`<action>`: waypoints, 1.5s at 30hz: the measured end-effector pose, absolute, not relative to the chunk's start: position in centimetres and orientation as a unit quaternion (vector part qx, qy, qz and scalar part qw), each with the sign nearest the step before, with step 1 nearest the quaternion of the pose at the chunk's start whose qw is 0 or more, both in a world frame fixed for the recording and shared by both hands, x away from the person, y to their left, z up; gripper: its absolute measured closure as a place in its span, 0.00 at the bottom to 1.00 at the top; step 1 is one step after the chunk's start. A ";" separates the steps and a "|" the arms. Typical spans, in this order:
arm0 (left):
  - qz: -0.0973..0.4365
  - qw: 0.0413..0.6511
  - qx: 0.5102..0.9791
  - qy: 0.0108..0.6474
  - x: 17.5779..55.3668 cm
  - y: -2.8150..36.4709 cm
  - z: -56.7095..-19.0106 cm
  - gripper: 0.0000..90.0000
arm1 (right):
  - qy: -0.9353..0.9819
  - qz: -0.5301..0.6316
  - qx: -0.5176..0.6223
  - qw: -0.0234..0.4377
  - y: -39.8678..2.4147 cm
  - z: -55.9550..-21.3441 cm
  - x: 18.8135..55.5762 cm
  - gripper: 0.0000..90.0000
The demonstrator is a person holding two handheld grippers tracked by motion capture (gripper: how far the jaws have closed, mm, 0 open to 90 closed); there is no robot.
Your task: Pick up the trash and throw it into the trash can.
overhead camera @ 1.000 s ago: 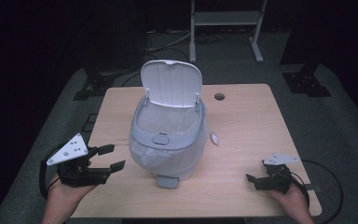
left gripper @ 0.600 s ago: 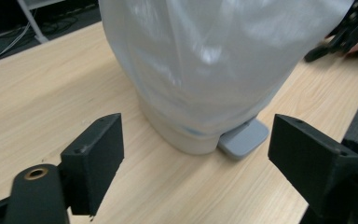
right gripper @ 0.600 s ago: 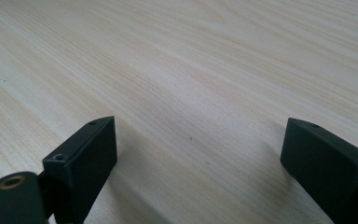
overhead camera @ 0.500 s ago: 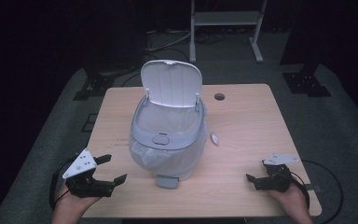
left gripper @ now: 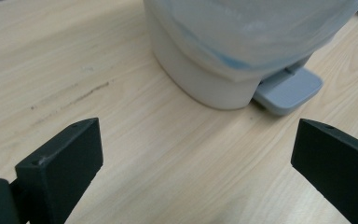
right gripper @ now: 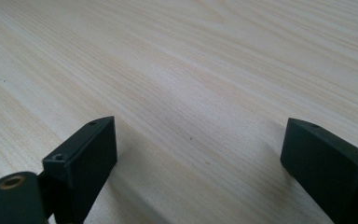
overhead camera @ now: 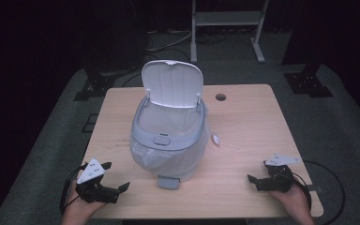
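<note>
Pedal bin (overhead camera: 168, 136) at frame centre on the table (overhead camera: 248, 126), lid raised and liner bag fitted; left claw (overhead camera: 115, 185), its jaws just opened with nothing between them, and right claw (overhead camera: 254, 180), released, rest low, suggesting little work remains.

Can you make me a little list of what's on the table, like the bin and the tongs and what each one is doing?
bin: white pedal bin stands mid-table
lid: lid up, open
bag: clear liner bag folded over the rim
pedal: grey pedal at the front, nothing on it
small thing: pale scrap on the table right of the bin
left tongs: left tongs have just been opening, nothing between them
right tongs: right tongs open, empty
</note>
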State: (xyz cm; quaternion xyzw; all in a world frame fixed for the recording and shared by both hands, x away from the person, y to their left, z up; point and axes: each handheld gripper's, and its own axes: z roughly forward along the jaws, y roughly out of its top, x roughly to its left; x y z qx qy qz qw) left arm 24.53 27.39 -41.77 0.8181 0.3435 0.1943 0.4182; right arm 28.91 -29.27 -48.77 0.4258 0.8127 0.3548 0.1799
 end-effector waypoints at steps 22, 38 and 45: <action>0.180 0.342 0.856 0.344 26.2 26.6 -47.5 0.01 | 0.812 0.354 0.427 0.180 -29.2 -48.8 29.0 0.11; 0.152 0.356 0.855 0.344 26.6 26.8 -48.4 0.00 | 0.806 0.361 0.436 0.173 -28.7 -47.6 29.0 0.11; 0.152 0.356 0.855 0.344 26.6 26.8 -48.4 0.00 | 0.803 0.366 0.439 0.172 -28.5 -46.8 29.7 0.11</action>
